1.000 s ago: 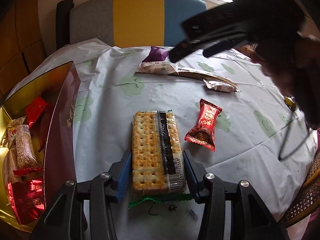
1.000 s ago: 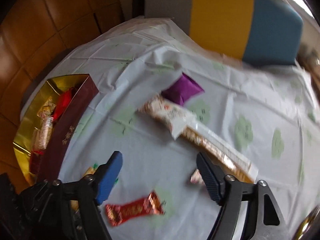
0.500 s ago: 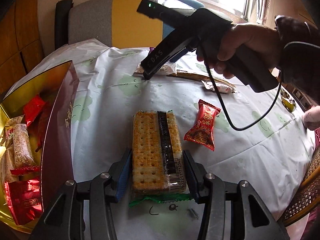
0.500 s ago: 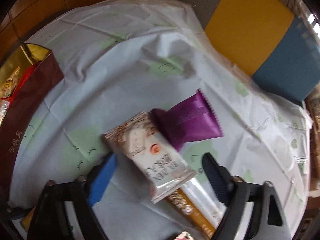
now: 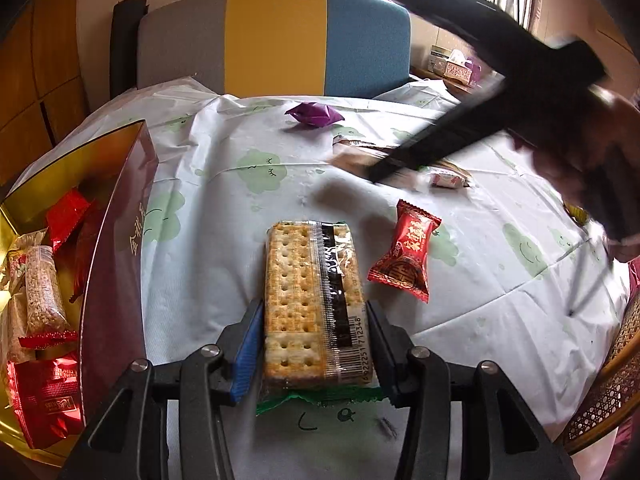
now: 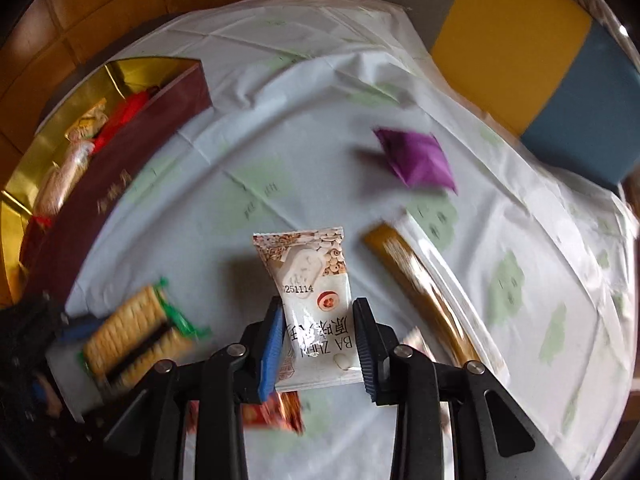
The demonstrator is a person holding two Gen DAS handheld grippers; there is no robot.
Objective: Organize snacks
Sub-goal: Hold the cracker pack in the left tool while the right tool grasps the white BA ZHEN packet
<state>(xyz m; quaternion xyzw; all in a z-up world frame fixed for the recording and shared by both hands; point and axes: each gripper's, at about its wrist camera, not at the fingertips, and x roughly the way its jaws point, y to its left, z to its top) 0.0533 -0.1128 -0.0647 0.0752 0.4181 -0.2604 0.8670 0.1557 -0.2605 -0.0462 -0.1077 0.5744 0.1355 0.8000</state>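
My left gripper [image 5: 316,344] is shut on a clear-wrapped cracker pack [image 5: 312,300] lying on the tablecloth; it also shows in the right wrist view [image 6: 132,332]. My right gripper [image 6: 318,348] is shut on a white snack packet [image 6: 316,300] and holds it above the table. The dark red gift box with gold lining [image 5: 120,240] holds several snacks at the left; it shows in the right wrist view too [image 6: 120,160]. Loose on the cloth lie a red candy [image 5: 406,256], a purple packet [image 5: 314,114] [image 6: 416,160] and a long gold packet [image 6: 420,292].
A small pink-white candy [image 5: 446,179] lies beyond the red one. A chair with grey, yellow and blue back [image 5: 276,36] stands at the far side. A wicker chair edge [image 5: 608,396] is at the right. The white tablecloth [image 5: 224,208] has green prints.
My right gripper closed on the white snack packet and lifted it off the table, away from the purple packet. The left gripper stays on the cracker pack.
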